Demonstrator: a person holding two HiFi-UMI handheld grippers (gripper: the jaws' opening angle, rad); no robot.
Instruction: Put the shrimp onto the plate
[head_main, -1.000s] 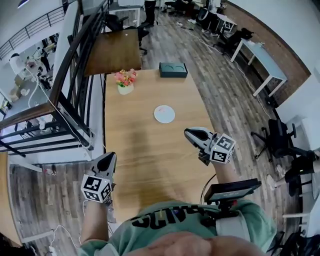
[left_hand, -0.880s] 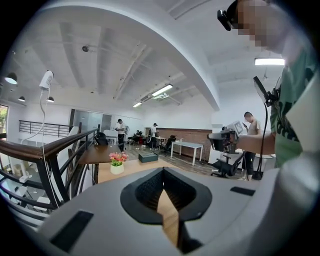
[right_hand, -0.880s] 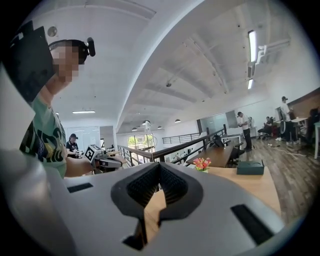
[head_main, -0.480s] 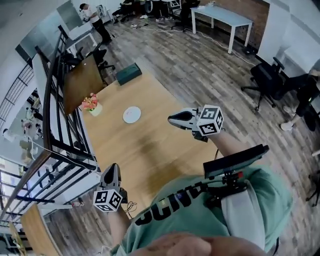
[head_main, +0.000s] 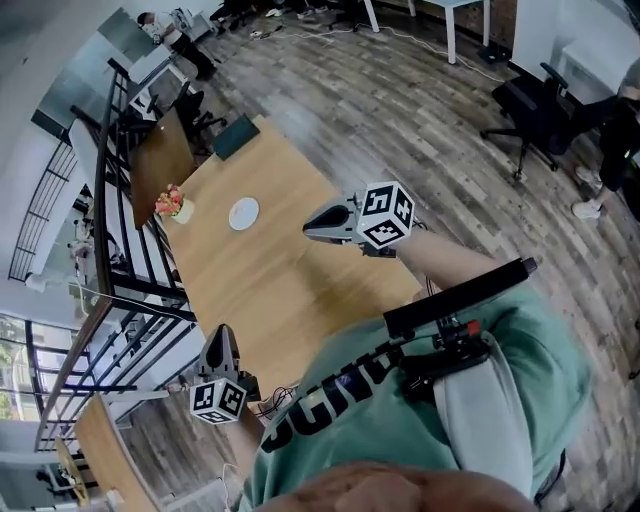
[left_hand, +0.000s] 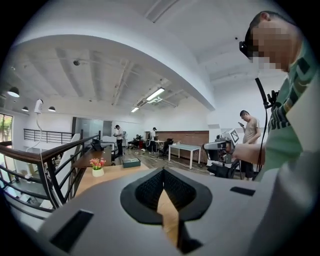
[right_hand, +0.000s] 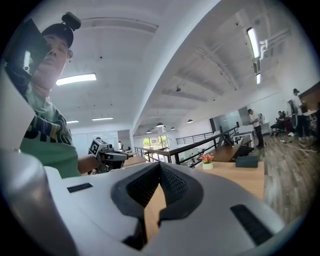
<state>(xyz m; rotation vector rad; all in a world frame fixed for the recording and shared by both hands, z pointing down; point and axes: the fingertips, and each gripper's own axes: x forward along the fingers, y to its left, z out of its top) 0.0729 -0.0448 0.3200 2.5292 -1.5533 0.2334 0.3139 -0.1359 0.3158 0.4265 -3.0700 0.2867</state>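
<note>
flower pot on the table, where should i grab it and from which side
Take the flower pot by its white body, below the blooms, coming in level from the open side of the table. It stands upright, and the flowers cover its top, so a grip from above would probably crush them.

Left gripper (left_hand: 162, 174) closed on nothing

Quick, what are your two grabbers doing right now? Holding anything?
Left gripper: closed, holding nothing.
Right gripper: closed, holding nothing.
</note>
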